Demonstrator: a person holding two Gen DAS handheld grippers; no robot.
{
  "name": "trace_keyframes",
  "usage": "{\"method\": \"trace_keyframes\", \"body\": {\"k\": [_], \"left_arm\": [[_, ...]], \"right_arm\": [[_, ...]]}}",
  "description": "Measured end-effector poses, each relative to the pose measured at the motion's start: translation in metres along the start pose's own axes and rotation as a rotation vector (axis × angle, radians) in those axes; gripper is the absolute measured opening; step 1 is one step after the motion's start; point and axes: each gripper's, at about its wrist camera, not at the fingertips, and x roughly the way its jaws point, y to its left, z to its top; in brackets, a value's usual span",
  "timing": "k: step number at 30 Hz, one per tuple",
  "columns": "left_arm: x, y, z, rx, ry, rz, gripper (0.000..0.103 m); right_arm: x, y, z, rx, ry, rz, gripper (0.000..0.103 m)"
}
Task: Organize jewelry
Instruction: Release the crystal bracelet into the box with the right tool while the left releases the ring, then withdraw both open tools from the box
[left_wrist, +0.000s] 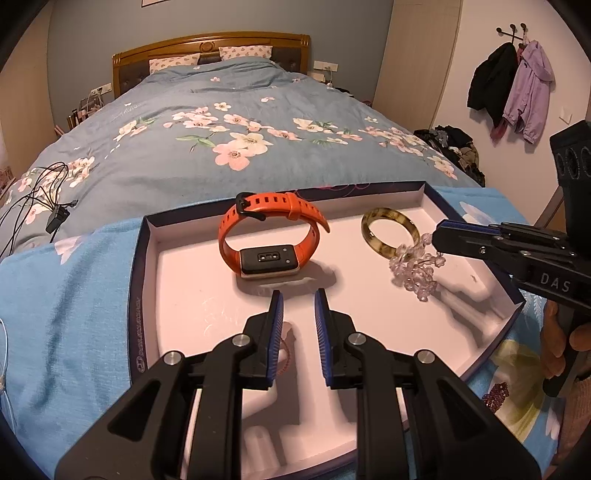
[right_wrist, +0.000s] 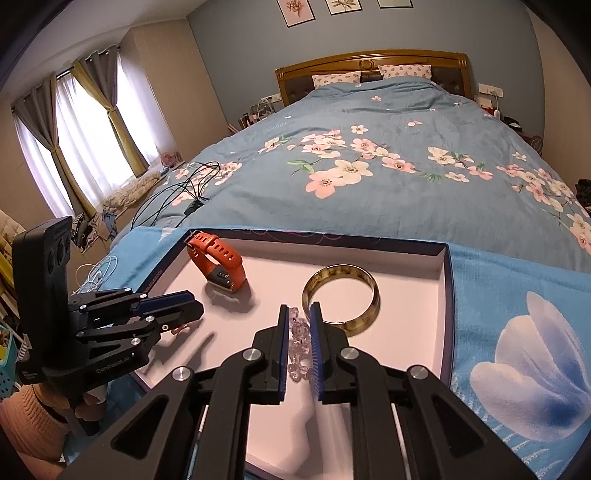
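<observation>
The watch (left_wrist: 271, 236) has a bright orange strap, a black buckle and a black underside edged in pale gold. The bangle (right_wrist: 341, 304) is mottled amber and dark brown, like tortoiseshell. The bead bracelet (left_wrist: 415, 271) is clear with a faint pink tint. The tray (left_wrist: 192, 295) is pale pink inside with a dark navy rim. Under it lies a light blue cloth (right_wrist: 517, 314) printed with large white flowers; the bedspread (left_wrist: 229, 122) is dustier blue with pink and cream blossoms and green leaves. Each gripper (left_wrist: 298, 301) is black with blue pads
</observation>
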Motion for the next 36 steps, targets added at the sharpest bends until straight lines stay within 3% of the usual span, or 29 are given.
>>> {"method": "trace_keyframes", "body": {"k": [11, 15, 19, 28, 31, 36], "left_arm": [[-0.033, -0.002, 0.000, 0.005, -0.074, -0.001, 0.039], [-0.055, 0.000, -0.004, 0.002, -0.108, -0.009, 0.047], [-0.080, 0.002, -0.011, 0.009, -0.155, 0.004, 0.051], [-0.141, 0.005, -0.041, 0.034, -0.264, 0.007, 0.065], [-0.153, 0.000, -0.055, 0.060, -0.275, 0.022, 0.072], [-0.160, -0.007, -0.074, 0.094, -0.268, 0.033, 0.073]], "right_arm": [[-0.006, -0.005, -0.002, 0.014, -0.008, -0.018, 0.013], [-0.015, -0.003, -0.004, 0.010, -0.027, -0.019, 0.024], [-0.027, 0.000, -0.008, 0.004, -0.043, -0.016, 0.025], [-0.063, 0.016, -0.027, -0.032, -0.094, -0.010, 0.036], [-0.072, 0.023, -0.040, -0.050, -0.098, -0.003, 0.040], [-0.084, 0.031, -0.061, -0.069, -0.086, -0.004, 0.043]]}}
